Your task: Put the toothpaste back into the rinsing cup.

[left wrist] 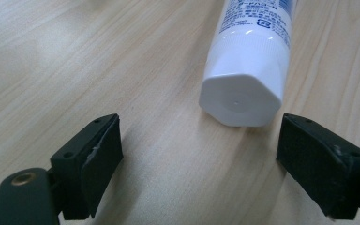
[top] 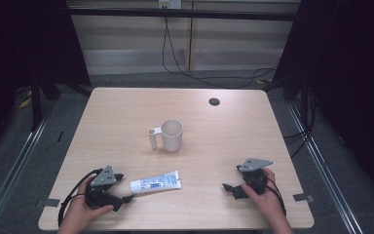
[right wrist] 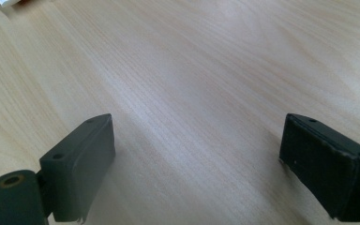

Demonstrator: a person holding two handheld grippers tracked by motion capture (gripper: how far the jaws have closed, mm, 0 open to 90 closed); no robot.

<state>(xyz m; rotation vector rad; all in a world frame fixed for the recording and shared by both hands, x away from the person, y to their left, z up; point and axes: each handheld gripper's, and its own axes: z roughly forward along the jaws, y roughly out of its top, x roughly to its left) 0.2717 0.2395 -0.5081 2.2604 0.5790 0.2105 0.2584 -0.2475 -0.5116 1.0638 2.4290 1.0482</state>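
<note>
White toothpaste tube [left wrist: 251, 61] is lying ahead of the wide-open left gripper [left wrist: 199, 154]; advancing squarely should centre its cap [left wrist: 240, 101].

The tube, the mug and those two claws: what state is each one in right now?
Tube: lying flat on the table, cap on, cap end toward the left claw.
Mug: upright, handle to its left in the high view; inside looks empty.
Left claw: open, cap just ahead of the gap, not gripped.
Right claw: open, nothing between the jaws.
</note>
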